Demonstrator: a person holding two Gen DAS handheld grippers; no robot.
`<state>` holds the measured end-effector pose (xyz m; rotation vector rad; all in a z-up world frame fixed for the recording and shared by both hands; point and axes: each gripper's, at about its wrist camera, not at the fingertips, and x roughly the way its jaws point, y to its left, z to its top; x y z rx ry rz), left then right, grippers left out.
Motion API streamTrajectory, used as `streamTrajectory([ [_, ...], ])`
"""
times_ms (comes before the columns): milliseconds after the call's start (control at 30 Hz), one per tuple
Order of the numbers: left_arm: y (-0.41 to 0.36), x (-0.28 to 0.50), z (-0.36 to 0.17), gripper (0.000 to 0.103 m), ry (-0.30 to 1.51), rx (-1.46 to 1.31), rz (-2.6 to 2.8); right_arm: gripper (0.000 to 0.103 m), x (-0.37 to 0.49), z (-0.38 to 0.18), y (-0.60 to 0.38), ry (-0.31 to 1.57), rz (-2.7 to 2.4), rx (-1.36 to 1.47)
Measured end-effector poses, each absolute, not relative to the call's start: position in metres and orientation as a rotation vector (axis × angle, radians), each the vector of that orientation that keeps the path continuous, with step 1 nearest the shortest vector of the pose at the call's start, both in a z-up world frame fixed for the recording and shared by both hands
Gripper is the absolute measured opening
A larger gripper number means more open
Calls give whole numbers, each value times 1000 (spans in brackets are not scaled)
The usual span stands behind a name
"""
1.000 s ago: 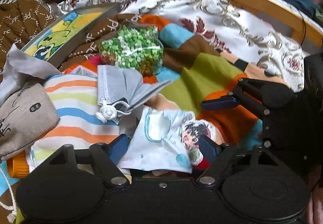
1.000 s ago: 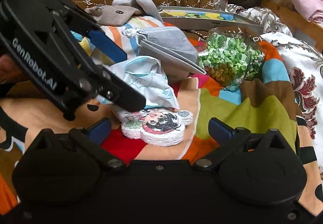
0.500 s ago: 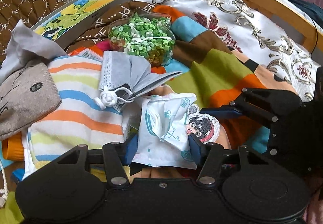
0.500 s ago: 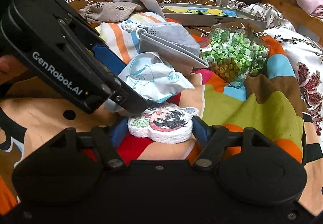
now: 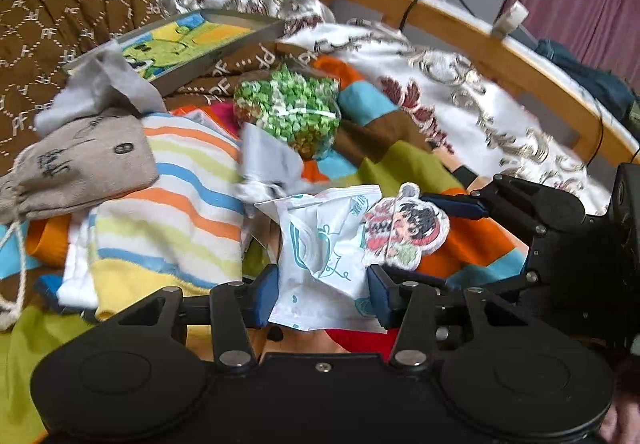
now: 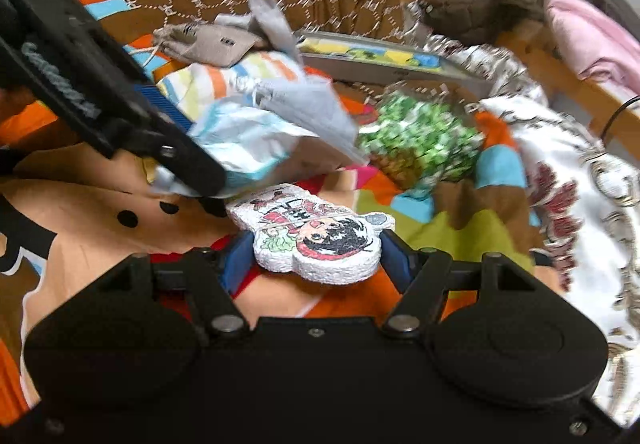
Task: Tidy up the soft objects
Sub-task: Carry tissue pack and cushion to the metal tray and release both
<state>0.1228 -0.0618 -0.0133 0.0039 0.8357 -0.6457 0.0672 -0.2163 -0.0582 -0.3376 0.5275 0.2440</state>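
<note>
Right wrist view: right gripper (image 6: 316, 252) clamps the cartoon foam pad (image 6: 316, 236) — long axis crosswise, above the quilt (image 6: 460, 236). Left gripper (image 5: 322, 290), jaws closing, pinches the white packet (image 5: 320, 256) — upright.

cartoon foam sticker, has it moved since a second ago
Yes. The cartoon foam sticker has come up off the patchwork blanket, pinched in the right gripper.

Crumpled white packet (image 5: 320, 260) (teal print), cartoon-figure foam pad (image 6: 316, 236), both lifted
</note>
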Motion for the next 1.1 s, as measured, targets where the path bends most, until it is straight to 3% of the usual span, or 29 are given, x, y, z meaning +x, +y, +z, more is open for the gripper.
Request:
streamTrajectory([
  [333, -35, 107, 32, 50, 700, -69, -574, 60, 52, -35, -237, 388, 204, -239],
  [633, -15, 156, 97, 50, 635, 16, -454, 60, 67, -4, -255, 275, 199, -113],
  [867, -22, 237, 145, 50, 591, 156, -475, 60, 148, 36, -242, 232, 218, -179],
  [1100, -9, 321, 113, 50, 613, 108, -408, 60, 270, 47, -224, 242, 230, -228],
])
